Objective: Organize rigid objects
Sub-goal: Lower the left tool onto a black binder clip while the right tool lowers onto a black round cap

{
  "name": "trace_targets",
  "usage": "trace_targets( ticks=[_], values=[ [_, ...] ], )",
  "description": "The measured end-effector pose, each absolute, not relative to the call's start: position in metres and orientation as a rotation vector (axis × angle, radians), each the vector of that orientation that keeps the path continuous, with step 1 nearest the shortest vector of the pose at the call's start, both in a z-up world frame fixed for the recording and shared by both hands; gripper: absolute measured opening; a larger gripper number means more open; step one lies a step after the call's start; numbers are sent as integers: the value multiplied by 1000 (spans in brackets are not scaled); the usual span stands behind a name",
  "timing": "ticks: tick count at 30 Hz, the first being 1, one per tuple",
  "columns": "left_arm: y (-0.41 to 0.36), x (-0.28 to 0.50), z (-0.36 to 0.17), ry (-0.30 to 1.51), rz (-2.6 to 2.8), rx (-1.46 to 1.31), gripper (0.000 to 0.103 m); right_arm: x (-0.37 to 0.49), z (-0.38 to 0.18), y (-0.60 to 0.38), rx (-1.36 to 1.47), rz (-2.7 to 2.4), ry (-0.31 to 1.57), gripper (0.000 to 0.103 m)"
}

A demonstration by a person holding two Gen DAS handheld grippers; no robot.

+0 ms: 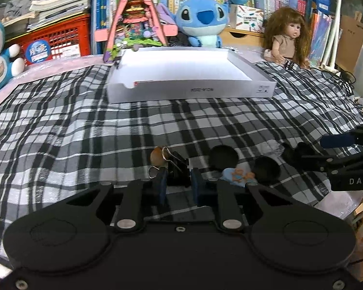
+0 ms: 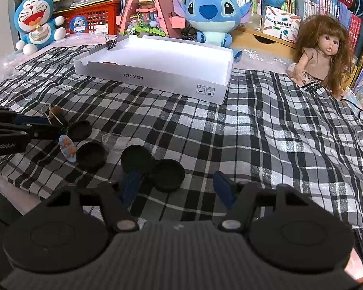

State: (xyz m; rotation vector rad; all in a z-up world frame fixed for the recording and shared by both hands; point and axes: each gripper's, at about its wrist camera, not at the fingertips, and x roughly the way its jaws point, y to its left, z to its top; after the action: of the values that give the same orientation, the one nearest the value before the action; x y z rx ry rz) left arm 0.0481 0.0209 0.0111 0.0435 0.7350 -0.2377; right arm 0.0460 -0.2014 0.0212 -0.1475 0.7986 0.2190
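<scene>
Low in the middle of the frame, the left tongs (image 1: 177, 181) squeezed a black binder clip (image 1: 176, 166). Right tongs (image 2: 179, 188) hung open near black lids (image 2: 168, 175). Next, I think, the clip goes up into the white box (image 1: 191, 91).

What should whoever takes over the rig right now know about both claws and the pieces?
Left claw: closed around the black binder clip at the near cloth edge.
Right claw: open, empty, over the nearest black lid.
White box: nothing visible inside; one binder clip sits on its far-left rim.
Left: four black lids, clear cup, bear sticker and brown piece on the checked cloth.
</scene>
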Motion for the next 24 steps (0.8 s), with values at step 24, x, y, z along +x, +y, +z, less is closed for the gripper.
trace_targets(
  ticks=[24],
  values=[
    [45,48,12,724,-173,8,25,52,17,-198,-110,258,803,60]
  ],
)
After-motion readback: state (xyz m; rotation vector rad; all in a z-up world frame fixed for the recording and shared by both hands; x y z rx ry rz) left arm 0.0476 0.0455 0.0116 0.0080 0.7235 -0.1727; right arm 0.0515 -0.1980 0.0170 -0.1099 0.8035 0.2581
